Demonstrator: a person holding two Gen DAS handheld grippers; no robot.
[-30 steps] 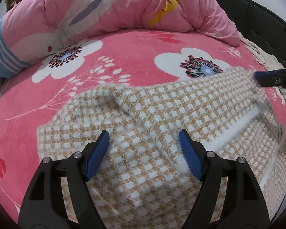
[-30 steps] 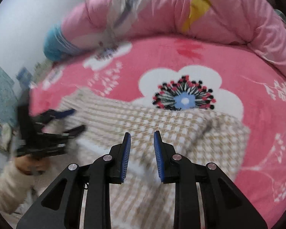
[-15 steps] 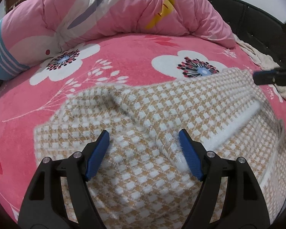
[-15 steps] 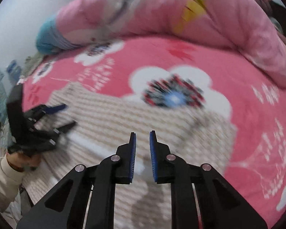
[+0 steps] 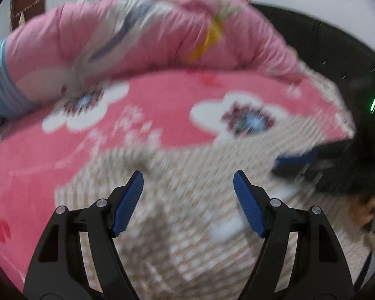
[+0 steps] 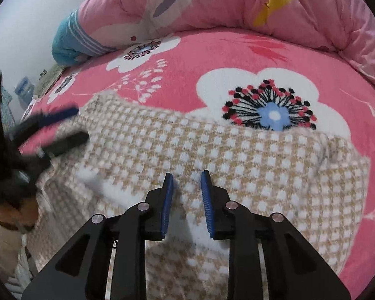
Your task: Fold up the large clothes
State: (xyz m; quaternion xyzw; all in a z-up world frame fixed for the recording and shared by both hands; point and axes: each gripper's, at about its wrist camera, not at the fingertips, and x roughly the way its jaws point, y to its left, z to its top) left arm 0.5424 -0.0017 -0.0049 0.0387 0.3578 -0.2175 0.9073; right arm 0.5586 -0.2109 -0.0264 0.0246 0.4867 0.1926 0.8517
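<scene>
The left wrist view is smeared with blur. The left gripper (image 5: 188,192) is spread wide, released, above the tan-and-white checked garment (image 5: 187,225) lying on the pink flowered bed cover (image 5: 162,105). The right gripper (image 5: 295,161) shows at the garment's right side, and a dark headboard (image 5: 337,57) shows only here.

The right wrist view is sharp. The right gripper (image 6: 186,195) has a narrow gap with nothing between its pads, over the garment (image 6: 212,155). A rolled pink quilt (image 6: 225,2) lies behind.
</scene>
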